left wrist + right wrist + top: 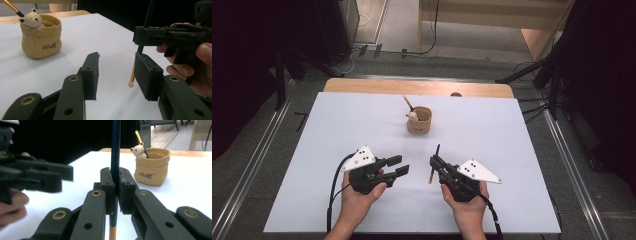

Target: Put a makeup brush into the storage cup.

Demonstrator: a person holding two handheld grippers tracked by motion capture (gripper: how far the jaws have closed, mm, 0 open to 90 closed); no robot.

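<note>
My right gripper [433, 162] [116, 176] is shut on a dark blue pencil [436, 151] [115, 145] with a tan lower end [132, 77]. It holds the pencil roughly upright just above the white table. My left gripper [402, 165] [116, 65] is open with nothing between its jaws. It points toward the right gripper [140, 35], and the pencil is just beyond its right jaw. A tan cup [419, 122] [41, 37] [151, 167] with a small bear figure [412, 116] on its rim stands farther back. Another pencil [408, 102] leans in the cup.
The white sheet [362, 125] covers a wooden table whose far edge [417, 87] shows behind the cup. Dark stands and cables sit on the floor beyond and at both sides. Both hands are near the table's front edge.
</note>
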